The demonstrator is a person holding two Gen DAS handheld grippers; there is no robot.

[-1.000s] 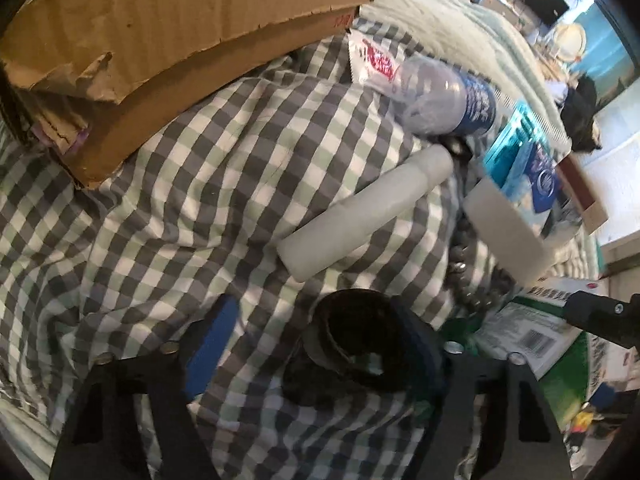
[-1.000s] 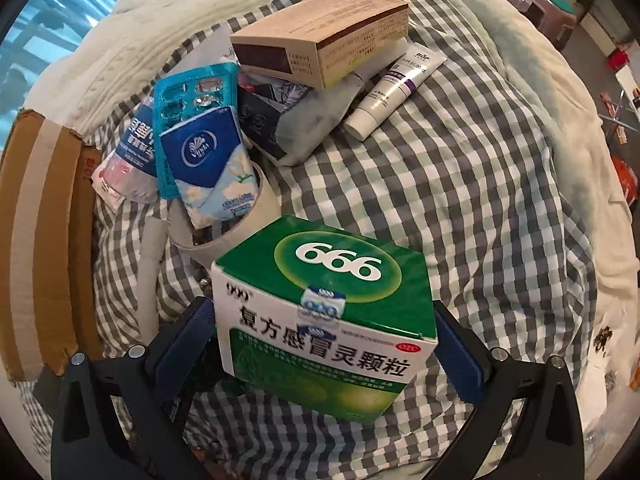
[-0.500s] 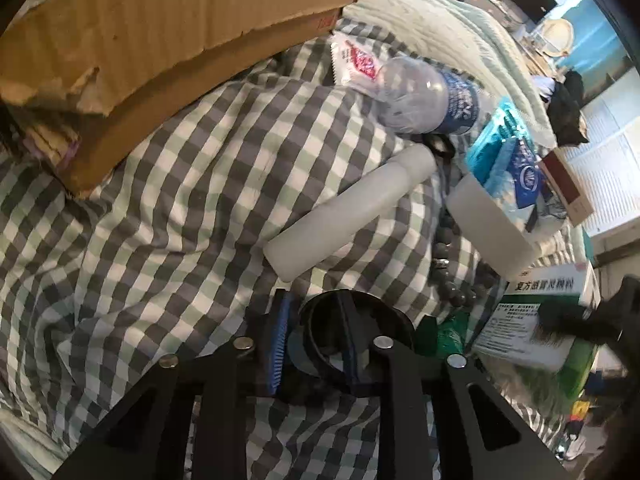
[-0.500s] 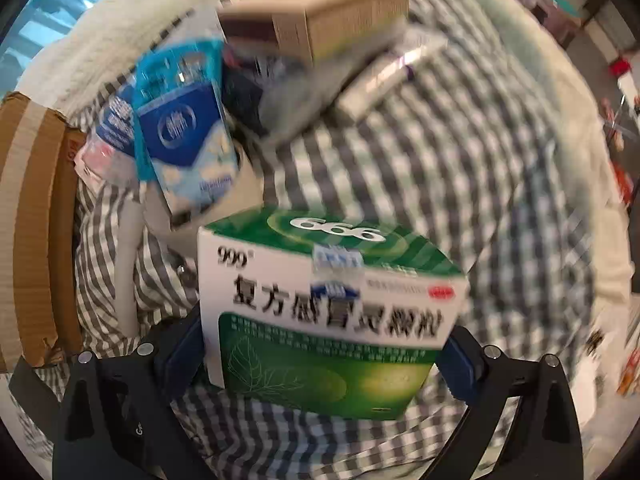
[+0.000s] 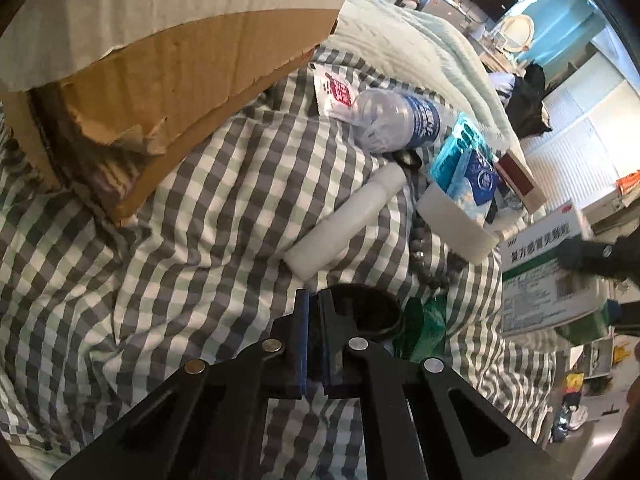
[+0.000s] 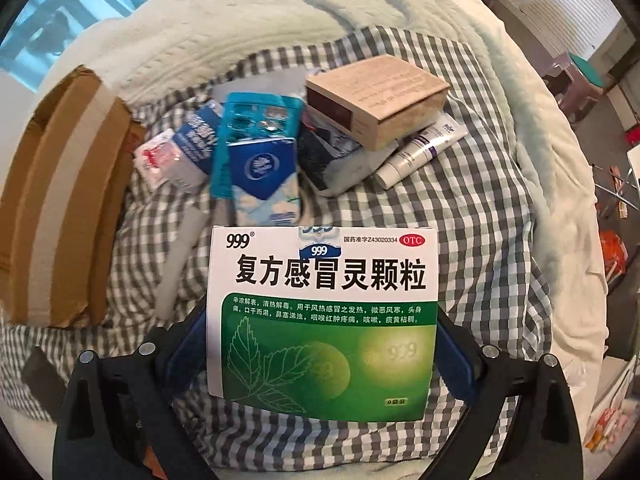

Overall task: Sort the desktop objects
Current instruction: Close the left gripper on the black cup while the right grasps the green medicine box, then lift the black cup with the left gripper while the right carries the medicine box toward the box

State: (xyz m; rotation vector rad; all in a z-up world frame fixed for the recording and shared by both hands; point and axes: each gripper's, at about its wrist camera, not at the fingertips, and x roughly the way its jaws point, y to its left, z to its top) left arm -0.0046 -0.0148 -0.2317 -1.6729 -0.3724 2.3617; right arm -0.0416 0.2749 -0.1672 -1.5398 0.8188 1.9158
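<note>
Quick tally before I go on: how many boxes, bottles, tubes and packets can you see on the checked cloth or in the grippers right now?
Boxes: 3 - green medicine box, tan box, cardboard box
Bottles: 2 - water bottle, white bottle
Tubes: 1 - cream tube
Packets: 2 - tissue pack, red sachet
Total: 8

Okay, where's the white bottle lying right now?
In the left wrist view the white bottle lies on the checked cloth just beyond the left gripper, between the cardboard box and the bead bracelet.
</note>
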